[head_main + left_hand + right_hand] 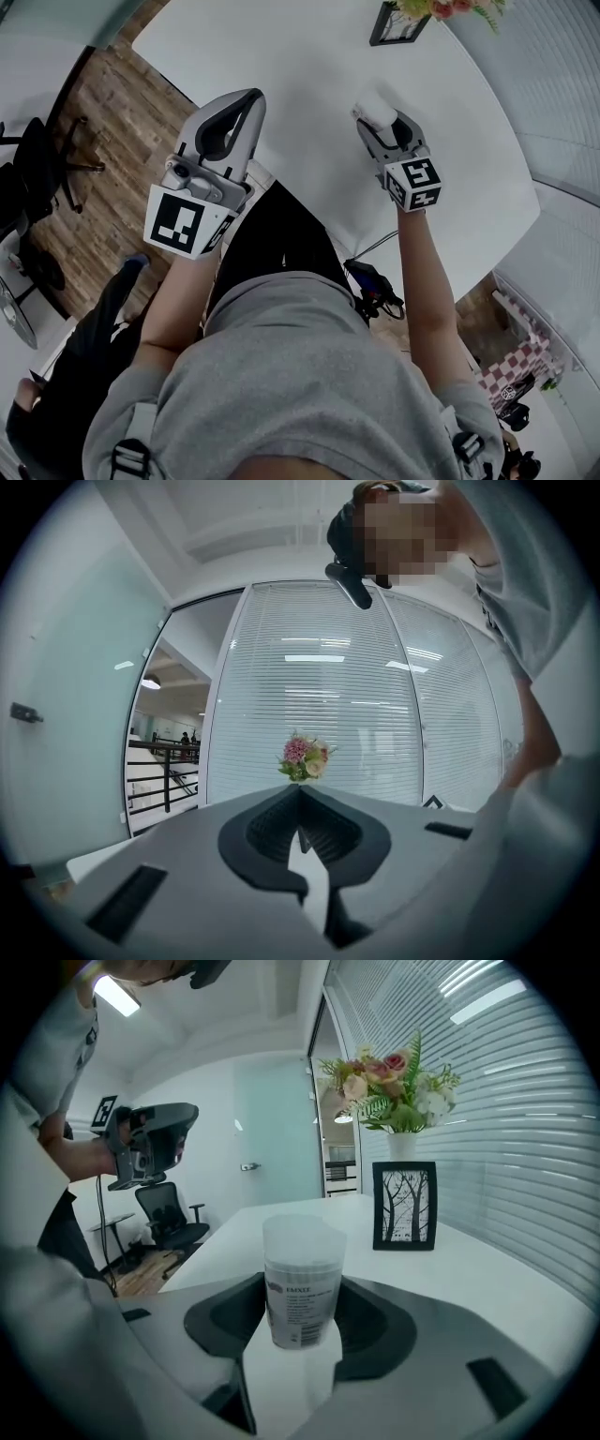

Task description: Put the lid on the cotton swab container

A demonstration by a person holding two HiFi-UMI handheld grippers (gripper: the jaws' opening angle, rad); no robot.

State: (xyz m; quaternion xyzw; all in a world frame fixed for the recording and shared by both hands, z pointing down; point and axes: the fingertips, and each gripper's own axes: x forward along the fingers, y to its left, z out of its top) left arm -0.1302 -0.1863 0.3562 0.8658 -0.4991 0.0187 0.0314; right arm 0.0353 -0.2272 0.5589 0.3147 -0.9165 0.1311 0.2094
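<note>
The cotton swab container (pixel 301 1309), a small white labelled tub, stands upright between the jaws of my right gripper (pixel 382 122). They are closed on its sides. A translucent lid (pixel 303 1239) sits on top of it. In the head view the container (pixel 376 107) hangs over the white table (pixel 281 56) at the jaw tips. My left gripper (pixel 246 101) is raised at the table's near left edge, well apart from the container. Its jaws are shut with nothing between them, as the left gripper view also shows (pixel 300 803). The right gripper view shows the left gripper (pixel 150 1143) far off to the left.
A black picture frame (pixel 405 1206) and a vase of flowers (pixel 389 1082) stand at the table's far side by the blinds. An office chair (pixel 169 1213) stands on the wooden floor (pixel 112 94) to the left. Cables hang by the person's waist (pixel 373 281).
</note>
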